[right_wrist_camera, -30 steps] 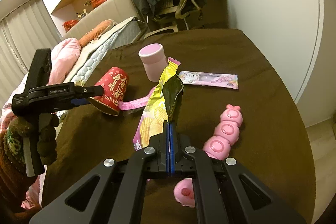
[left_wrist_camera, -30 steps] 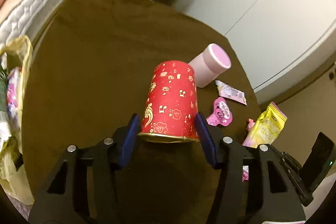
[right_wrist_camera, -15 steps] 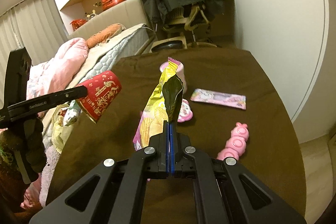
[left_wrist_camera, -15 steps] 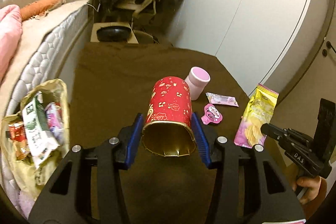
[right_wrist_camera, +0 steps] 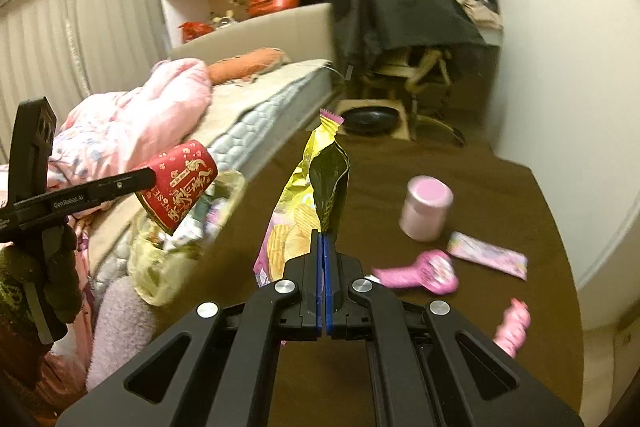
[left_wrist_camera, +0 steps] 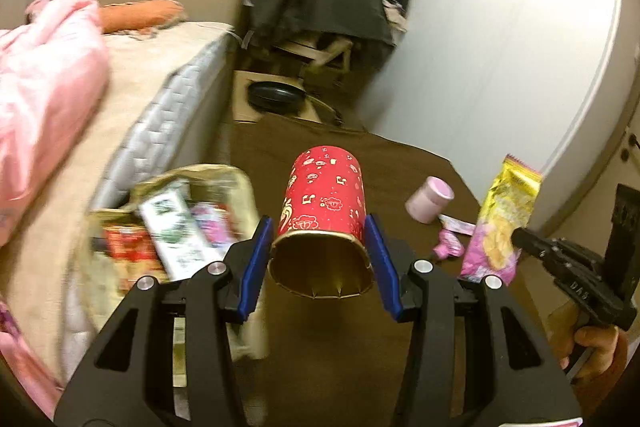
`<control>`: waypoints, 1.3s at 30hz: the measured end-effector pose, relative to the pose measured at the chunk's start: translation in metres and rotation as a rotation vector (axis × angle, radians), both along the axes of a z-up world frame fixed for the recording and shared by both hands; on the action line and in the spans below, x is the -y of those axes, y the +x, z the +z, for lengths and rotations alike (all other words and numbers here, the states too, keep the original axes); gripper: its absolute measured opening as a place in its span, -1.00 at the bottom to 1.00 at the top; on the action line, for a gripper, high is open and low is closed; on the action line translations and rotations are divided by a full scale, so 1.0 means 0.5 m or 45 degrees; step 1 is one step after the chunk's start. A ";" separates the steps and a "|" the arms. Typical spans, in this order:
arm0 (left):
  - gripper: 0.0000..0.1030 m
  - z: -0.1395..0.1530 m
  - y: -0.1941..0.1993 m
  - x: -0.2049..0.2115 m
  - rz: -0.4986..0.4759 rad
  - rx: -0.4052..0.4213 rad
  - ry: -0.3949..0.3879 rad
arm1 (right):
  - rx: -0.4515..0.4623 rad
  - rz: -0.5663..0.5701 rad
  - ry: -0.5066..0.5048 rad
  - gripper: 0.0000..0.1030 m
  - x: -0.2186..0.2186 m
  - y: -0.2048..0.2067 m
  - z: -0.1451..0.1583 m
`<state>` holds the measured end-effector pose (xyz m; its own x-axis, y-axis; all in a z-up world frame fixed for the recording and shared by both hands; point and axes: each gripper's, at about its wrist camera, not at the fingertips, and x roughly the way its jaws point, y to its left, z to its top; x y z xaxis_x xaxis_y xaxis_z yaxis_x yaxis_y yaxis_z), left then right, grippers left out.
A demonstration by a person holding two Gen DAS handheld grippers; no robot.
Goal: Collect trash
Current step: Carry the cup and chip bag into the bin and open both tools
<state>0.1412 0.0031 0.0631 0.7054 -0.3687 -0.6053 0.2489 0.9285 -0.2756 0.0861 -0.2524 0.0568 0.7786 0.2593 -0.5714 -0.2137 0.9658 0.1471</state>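
Observation:
My left gripper (left_wrist_camera: 318,269) is shut on a red paper cup (left_wrist_camera: 322,201) with gold print, held in the air with its gold mouth toward the camera. The same cup (right_wrist_camera: 178,185) shows at the left of the right wrist view, over an open yellowish trash bag (right_wrist_camera: 160,259). That bag (left_wrist_camera: 132,223), full of wrappers, sits left of the cup in the left wrist view. My right gripper (right_wrist_camera: 323,283) is shut on a yellow and pink chip bag (right_wrist_camera: 308,211), which hangs lifted above the brown table (right_wrist_camera: 460,307). The chip bag (left_wrist_camera: 502,223) also appears at the right of the left wrist view.
On the table lie a pink round jar (right_wrist_camera: 426,209), a pink wrapper (right_wrist_camera: 486,255), a pink heart-shaped package (right_wrist_camera: 424,271) and a pink bumpy toy (right_wrist_camera: 512,323). A bed (right_wrist_camera: 256,103) with pink bedding borders the table's left side. A draped chair (right_wrist_camera: 400,15) stands beyond.
Both grippers have risen from the table with their loads. The red cup has moved left toward the trash bag, and the chip bag has lifted clear of the table.

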 end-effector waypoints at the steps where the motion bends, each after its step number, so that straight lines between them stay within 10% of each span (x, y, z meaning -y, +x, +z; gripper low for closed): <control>1: -0.13 -0.001 0.000 -0.024 0.020 -0.002 0.002 | 0.009 0.024 -0.007 -0.95 -0.022 0.011 0.007; 17: -0.13 -0.083 0.049 -0.363 0.254 -0.144 -0.217 | -0.100 0.362 -0.128 -0.95 -0.357 0.214 -0.024; 39: -0.13 -0.277 0.173 -0.290 0.110 -0.453 0.012 | -0.523 0.571 -0.129 -0.95 -0.480 0.401 -0.281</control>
<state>0.2277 0.1479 -0.0756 0.4784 -0.3098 -0.8217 0.0593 0.9450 -0.3218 0.2867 -0.0123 -0.0837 0.3173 0.4390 -0.8406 -0.5476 0.8085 0.2155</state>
